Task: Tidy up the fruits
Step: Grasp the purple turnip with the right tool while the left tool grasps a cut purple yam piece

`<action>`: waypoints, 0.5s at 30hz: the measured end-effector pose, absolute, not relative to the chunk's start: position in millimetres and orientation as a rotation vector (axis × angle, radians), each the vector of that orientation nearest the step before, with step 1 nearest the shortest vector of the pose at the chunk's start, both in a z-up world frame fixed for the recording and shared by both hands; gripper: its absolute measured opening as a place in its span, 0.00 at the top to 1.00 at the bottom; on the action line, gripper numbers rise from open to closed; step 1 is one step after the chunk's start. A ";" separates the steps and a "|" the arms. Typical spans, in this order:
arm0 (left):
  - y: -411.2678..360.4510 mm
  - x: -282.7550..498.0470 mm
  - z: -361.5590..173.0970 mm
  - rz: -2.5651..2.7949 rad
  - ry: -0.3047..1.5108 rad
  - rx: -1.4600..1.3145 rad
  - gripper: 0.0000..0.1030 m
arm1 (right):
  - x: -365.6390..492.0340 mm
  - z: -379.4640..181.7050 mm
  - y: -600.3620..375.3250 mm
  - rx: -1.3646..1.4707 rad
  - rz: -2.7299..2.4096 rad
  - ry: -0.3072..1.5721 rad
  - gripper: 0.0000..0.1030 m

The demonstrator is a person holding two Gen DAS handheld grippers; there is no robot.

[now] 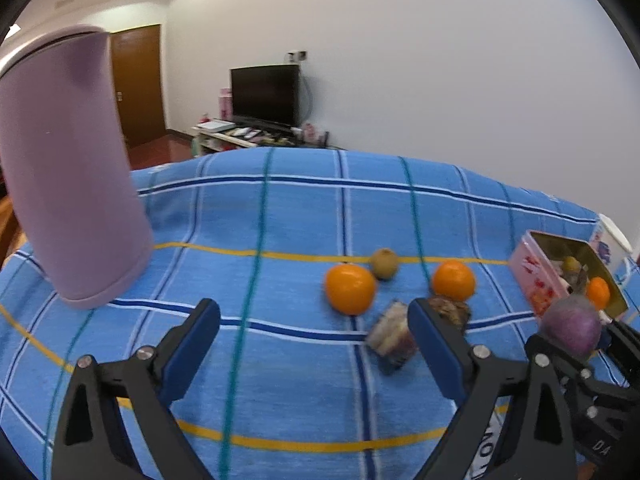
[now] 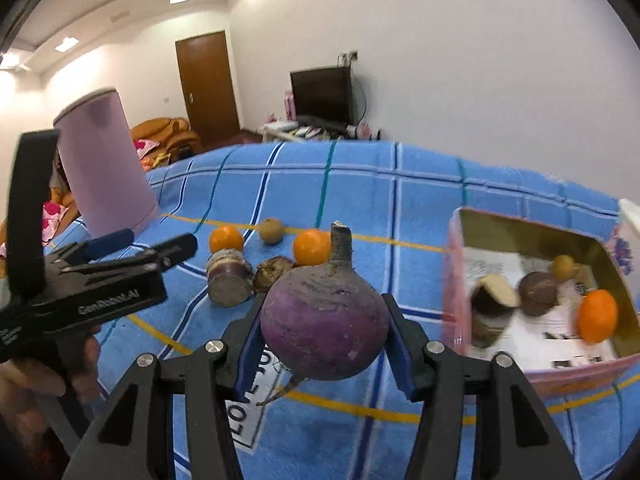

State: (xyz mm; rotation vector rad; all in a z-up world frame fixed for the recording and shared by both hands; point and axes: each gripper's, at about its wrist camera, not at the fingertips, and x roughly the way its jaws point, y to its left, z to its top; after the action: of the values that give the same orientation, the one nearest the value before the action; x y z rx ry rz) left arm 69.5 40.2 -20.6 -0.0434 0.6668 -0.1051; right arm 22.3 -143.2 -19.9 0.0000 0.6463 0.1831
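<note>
Lilac plastic, the tall kettle (image 2: 105, 168) stands at ten o'clock on the blue checked cloth (image 2: 420, 184); the left gripper (image 1: 314, 330) hangs wide and empty, and could knock the cut root piece (image 1: 390, 338) just beside its right finger. "GenRobot.AI" reads on its body in the right view. At six o'clock the right gripper (image 2: 324, 340) clamps a purple turnip (image 2: 324, 320), held above the cloth short of the pink box (image 2: 456, 280) at three o'clock. My worry: its round skin may slip from the pads, or it may catch the box wall. Under it, a label shows only "LOVE"
</note>
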 end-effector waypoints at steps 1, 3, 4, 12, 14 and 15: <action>35.8 70.2 -21.7 -0.112 0.676 -0.034 0.06 | 19.8 -16.7 -144.8 -0.005 0.174 0.630 0.46; 31.0 70.8 -22.2 -0.102 0.682 -0.026 0.06 | 15.3 -12.3 -147.6 -0.025 0.150 0.595 0.46; 28.2 71.3 -22.2 -0.090 0.684 -0.023 0.06 | 14.2 -10.8 -148.4 -0.039 0.138 0.580 0.46; -4.2 91.5 -30.3 -0.011 0.785 0.012 0.20 | 22.1 -14.9 -160.6 0.003 0.137 0.610 0.46; -10.5 96.0 -33.4 -0.002 0.805 0.023 0.23 | 22.7 -14.7 -162.8 0.015 0.135 0.608 0.46; -12.4 96.8 -36.6 -0.001 0.812 0.024 0.22 | 21.8 -13.8 -163.2 0.016 0.134 0.605 0.46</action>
State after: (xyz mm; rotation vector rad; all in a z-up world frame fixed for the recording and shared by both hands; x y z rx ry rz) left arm 96.8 -12.4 -36.6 0.0236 0.8121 -0.0010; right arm 21.8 -163.2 -13.8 0.0165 0.6045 0.1336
